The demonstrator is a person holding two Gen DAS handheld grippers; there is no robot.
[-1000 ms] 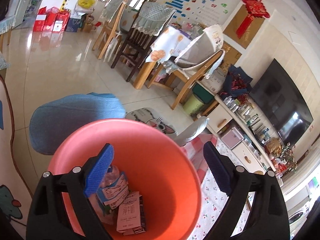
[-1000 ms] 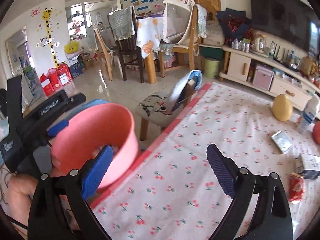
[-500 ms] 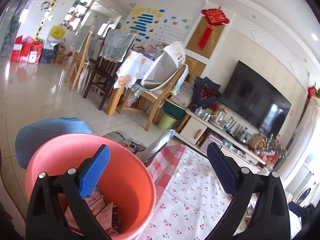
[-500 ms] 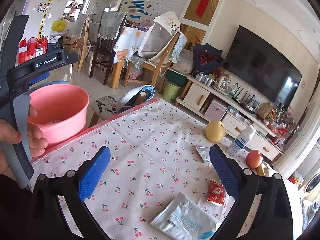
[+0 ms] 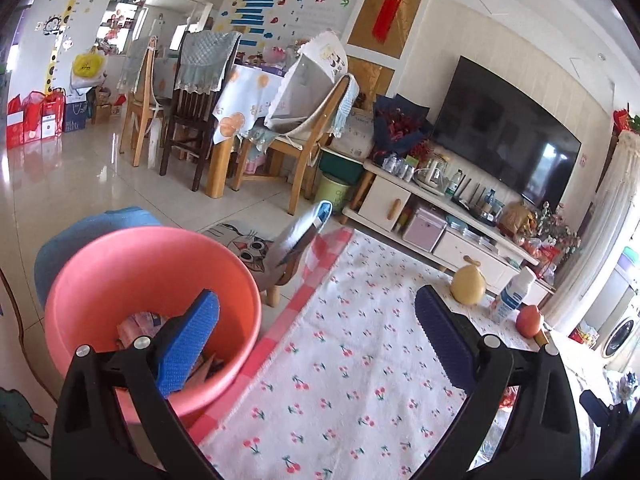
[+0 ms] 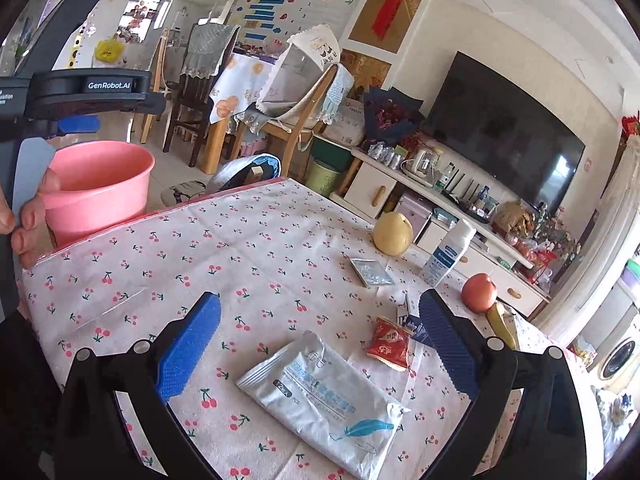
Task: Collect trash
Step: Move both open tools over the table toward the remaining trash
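Observation:
A pink bucket (image 5: 152, 280) with cartons and wrappers inside stands off the table's left edge; it also shows in the right wrist view (image 6: 100, 184). My left gripper (image 5: 316, 336) is open and empty, over the bucket's rim and the table edge. My right gripper (image 6: 320, 336) is open and empty above the cherry-print tablecloth (image 6: 240, 248). Below it lies a white wipes packet (image 6: 320, 396). A red snack wrapper (image 6: 390, 342), a silver foil packet (image 6: 371, 272) and a small carton (image 6: 408, 314) partly behind my right finger lie farther on.
A yellow pear (image 6: 393, 234), a white bottle (image 6: 450, 252), a red apple (image 6: 479, 292) and a banana (image 6: 502, 320) sit at the table's far right. A stool with a cat cushion (image 5: 256, 252) stands beyond the bucket. A TV cabinet (image 5: 440, 224) lies behind.
Both grippers have swung right and up, away from the bucket toward the table. The wipes packet and red wrapper now lie under my right gripper.

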